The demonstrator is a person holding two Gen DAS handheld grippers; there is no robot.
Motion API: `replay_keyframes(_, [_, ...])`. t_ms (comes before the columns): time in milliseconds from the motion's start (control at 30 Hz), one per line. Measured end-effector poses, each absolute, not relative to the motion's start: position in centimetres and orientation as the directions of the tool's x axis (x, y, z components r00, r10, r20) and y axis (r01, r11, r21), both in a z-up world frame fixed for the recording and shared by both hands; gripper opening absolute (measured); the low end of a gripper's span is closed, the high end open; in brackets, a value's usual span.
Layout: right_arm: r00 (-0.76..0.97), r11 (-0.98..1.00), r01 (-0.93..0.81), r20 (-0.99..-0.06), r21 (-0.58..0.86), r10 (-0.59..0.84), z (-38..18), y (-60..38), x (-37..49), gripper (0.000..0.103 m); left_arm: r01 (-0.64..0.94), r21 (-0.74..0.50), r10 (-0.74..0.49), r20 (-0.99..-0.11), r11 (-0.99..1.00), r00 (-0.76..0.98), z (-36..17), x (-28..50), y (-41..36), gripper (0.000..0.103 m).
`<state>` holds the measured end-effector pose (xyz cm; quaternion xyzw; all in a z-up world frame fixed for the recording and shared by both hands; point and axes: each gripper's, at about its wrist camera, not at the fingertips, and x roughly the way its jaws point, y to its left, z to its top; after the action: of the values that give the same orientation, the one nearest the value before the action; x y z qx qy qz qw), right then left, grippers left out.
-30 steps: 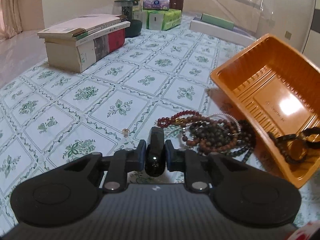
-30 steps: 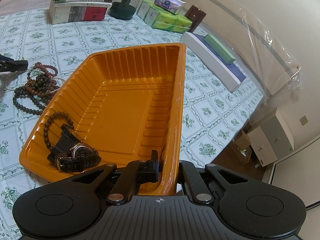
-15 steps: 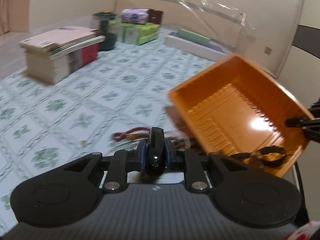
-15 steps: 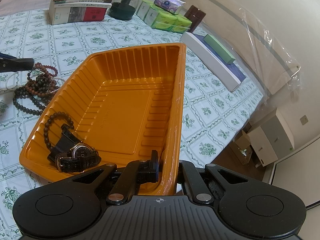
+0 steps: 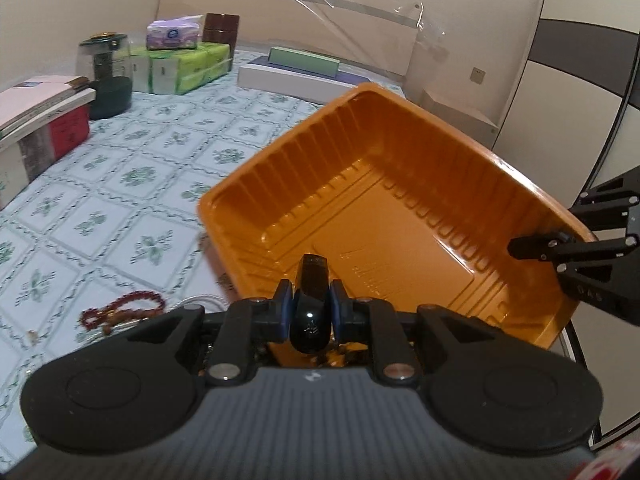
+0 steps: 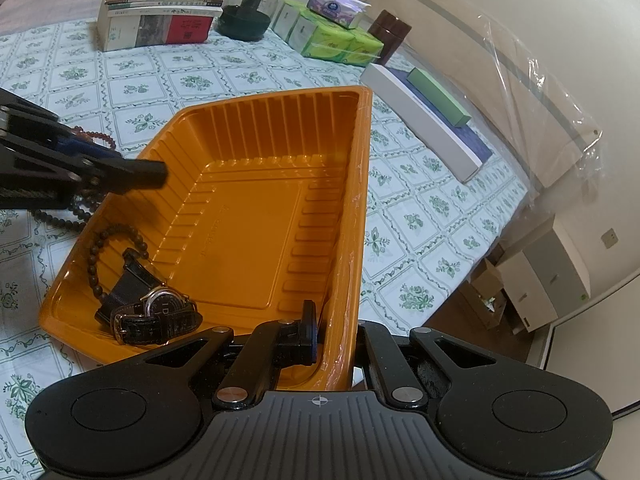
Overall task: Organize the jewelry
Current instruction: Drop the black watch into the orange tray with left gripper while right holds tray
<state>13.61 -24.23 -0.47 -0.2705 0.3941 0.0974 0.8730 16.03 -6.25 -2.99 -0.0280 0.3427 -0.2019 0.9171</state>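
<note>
Left gripper (image 5: 311, 305) first: its blue-padded jaws are clamped narrow on a dark glossy piece (image 5: 310, 312) whose identity cannot be told. It is poised over the near edge of the orange tray (image 5: 280, 160), and in the right wrist view its tip is seen above the tray's left wall. Across from it, the right gripper (image 6: 336, 336) is closed on the tray's near rim, one finger inside the wall and the other outside, so the tray is steadied.

Two pieces are already lodged in the tray's near-left corner: a wristwatch (image 6: 160, 312) on a dark strap and a bracelet of dark beads (image 6: 96, 256). More is left outside on the floral tablecloth (image 5: 140, 184): a red bead string (image 5: 120, 308) and darker strands (image 6: 76, 212) just beside the tray's left wall.

A delivery is judged to be in hand. A short advance over the tray floor is called for next, then an opening of the jaws well inside the wall.

Little can be read: "ID" is glimpsed on the watch dial, embossed lettering on the tray floor is illegible, and the characters on the red book spine (image 6: 188, 32) are too small.
</note>
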Motion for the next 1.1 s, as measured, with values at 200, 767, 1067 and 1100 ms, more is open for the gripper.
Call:
replay_keyframes(200, [0.669, 0.835, -0.383, -0.742, -0.394, -0.043, -0.5, -24.2, 13.6, 0.004, 0.367, -0.186, -0.398, -0.629, 0.911, 0.669, -3.5, 16.5, -7.5, 0.017])
replay_keyframes(767, [0.669, 0.838, -0.381, -0.742, -0.390, -0.042, -0.5, -24.1, 13.6, 0.004, 0.326, -0.167, -0.357, -0.611, 0.931, 0.706, -2.5, 15.1, -5.2, 0.026])
replay_keyframes(1067, [0.668, 0.839, -0.381, -0.743, -0.388, -0.040, -0.5, -24.2, 13.6, 0.004, 0.171, -0.101, -0.196, -0.638, 0.980, 0.745, -3.4, 11.7, 2.0, 0.028])
replay_keyframes(1100, [0.669, 0.839, -0.382, -0.742, -0.389, -0.040, -0.5, -24.2, 13.6, 0.004, 0.153, -0.087, -0.173, -0.642, 0.984, 0.747, -3.5, 11.3, 2.8, 0.028])
